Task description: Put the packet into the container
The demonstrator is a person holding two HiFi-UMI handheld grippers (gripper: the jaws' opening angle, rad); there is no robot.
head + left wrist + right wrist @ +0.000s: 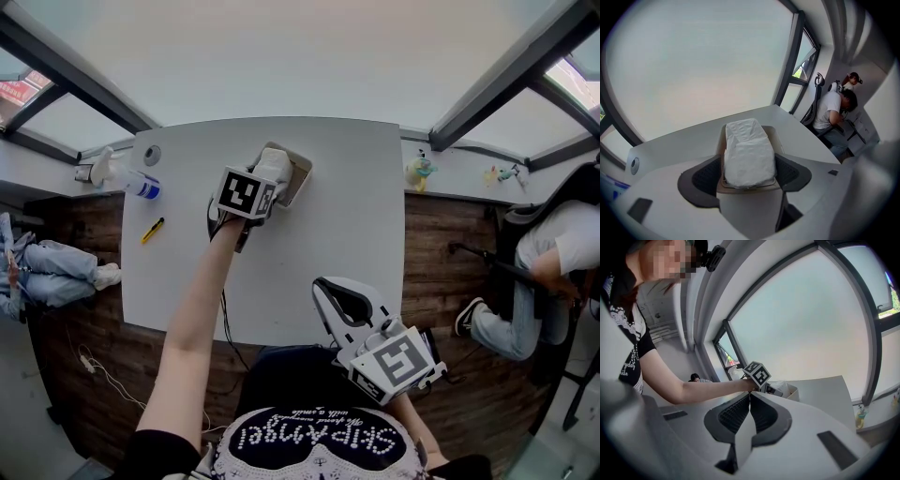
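Seemingly the packet (747,154) sits in the container (778,137), left claw (749,173) parted around it; lift straight out without snagging; right claw (750,401) closed.

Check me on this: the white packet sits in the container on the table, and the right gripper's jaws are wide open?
Not quite. The right gripper has its jaws shut together, nothing between them; the right gripper view shows it. The white packet does sit in the container on the table.
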